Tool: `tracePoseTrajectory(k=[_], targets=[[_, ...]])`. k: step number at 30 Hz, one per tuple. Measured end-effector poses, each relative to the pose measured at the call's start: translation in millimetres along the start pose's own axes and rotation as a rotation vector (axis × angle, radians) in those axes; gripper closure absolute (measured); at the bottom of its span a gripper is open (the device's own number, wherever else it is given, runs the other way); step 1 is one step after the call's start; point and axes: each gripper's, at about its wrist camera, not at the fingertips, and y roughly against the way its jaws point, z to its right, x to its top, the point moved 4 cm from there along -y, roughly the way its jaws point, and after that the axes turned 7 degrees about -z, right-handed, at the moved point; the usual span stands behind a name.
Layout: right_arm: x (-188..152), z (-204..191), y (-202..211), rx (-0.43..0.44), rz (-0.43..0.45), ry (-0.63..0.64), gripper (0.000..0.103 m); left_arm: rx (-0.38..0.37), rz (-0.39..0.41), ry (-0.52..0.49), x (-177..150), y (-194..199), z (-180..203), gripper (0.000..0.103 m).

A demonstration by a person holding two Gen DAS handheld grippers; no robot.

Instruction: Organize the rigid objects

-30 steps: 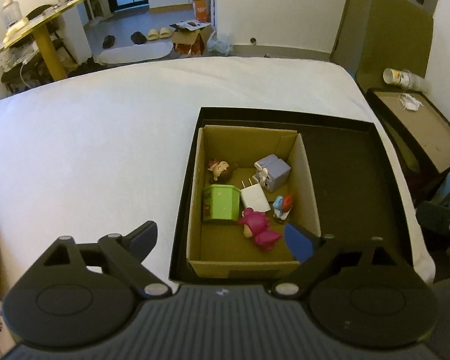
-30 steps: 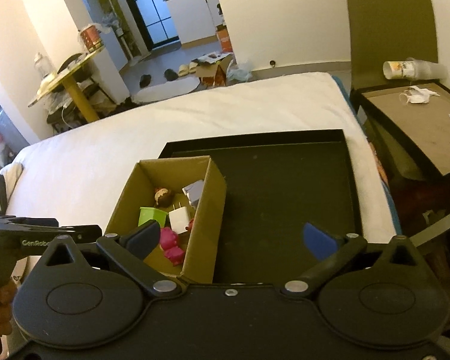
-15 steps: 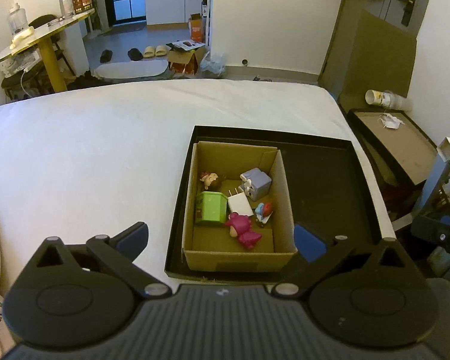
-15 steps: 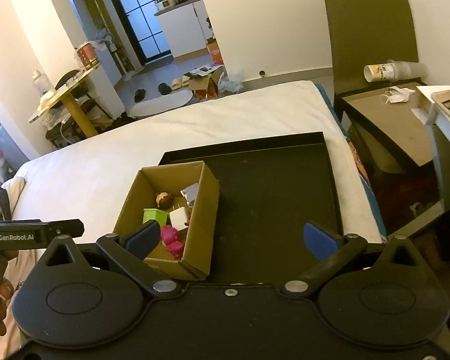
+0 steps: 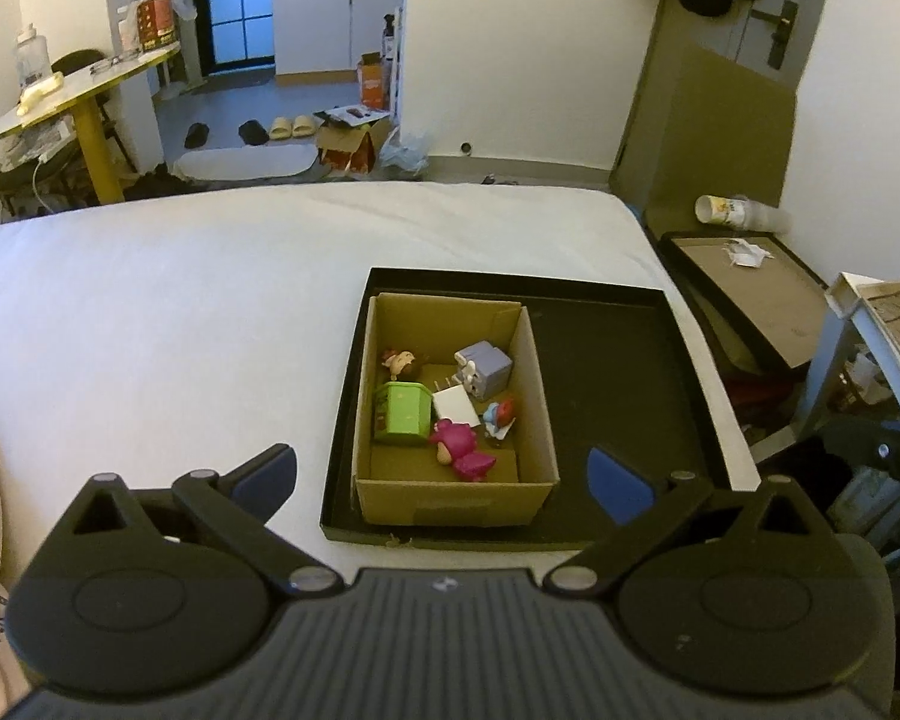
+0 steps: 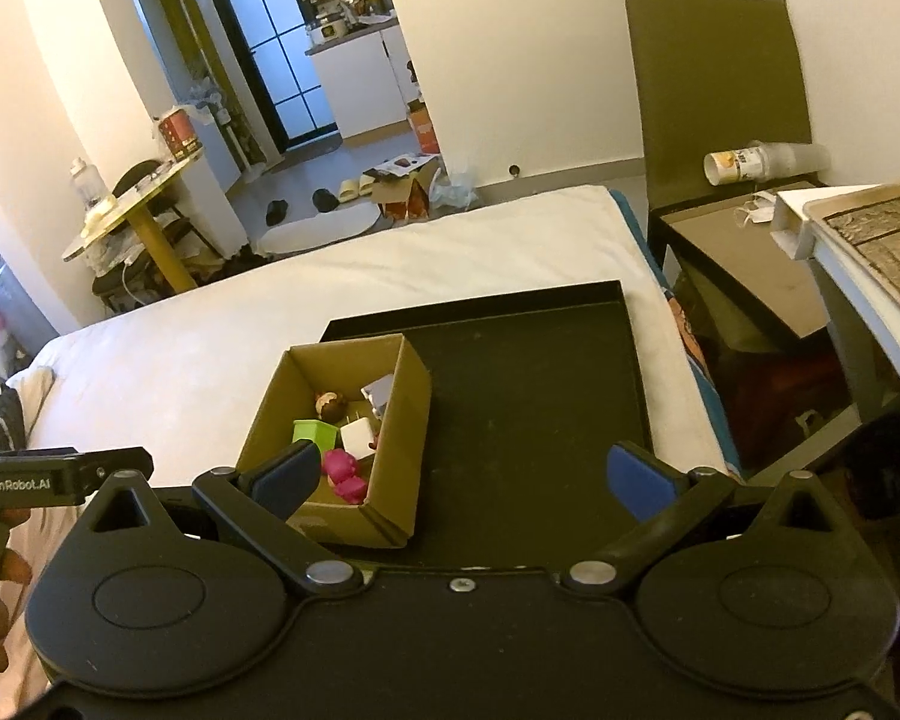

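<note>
An open cardboard box (image 5: 456,495) stands at the left of a black tray (image 5: 606,384) on the white bed. In it lie a green block (image 5: 403,411), a pink toy (image 5: 463,447), a white plug (image 5: 455,403), a grey cube (image 5: 485,365), a small brown-headed figure (image 5: 399,362) and a red-blue figure (image 5: 501,414). The box (image 6: 390,492) and tray (image 6: 540,396) also show in the right wrist view. My left gripper (image 5: 441,474) is open and empty, held above and in front of the box. My right gripper (image 6: 462,471) is open and empty, over the tray's near edge.
The white bed (image 5: 180,312) spreads to the left. A dark side table (image 5: 762,294) with a paper cup (image 5: 723,210) stands right of the bed. A white shelf (image 6: 870,258) is at the far right. The left gripper's body (image 6: 60,474) shows at the left.
Both grippers have pulled up and back from the box, which now looks smaller and farther. Both stay open. The things in the box have not moved.
</note>
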Motion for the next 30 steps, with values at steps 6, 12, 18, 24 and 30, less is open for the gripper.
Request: tracePoseTrajectory(k=[6,12,18,24,30], targets=[[-4,-6,12,-0.006,0.006,0.021,0.000,-0.031,0.030,-0.001,-6,20,2,0.000],[-10,-14,22,0.006,-0.004,0.029,0.000,-0.043,0.047,-0.013,-10,34,6,0.000],[-15,-16,28,-0.006,-0.022,0.031,0.000,-0.065,0.050,-0.027,-18,46,11,0.000],[-16,-18,35,-0.012,-0.015,0.045,0.000,-0.063,0.067,-0.027,-22,57,12,0.000],[-13,-21,42,-0.015,-0.005,0.065,0.000,-0.058,0.074,-0.018,-28,61,9,0.000]])
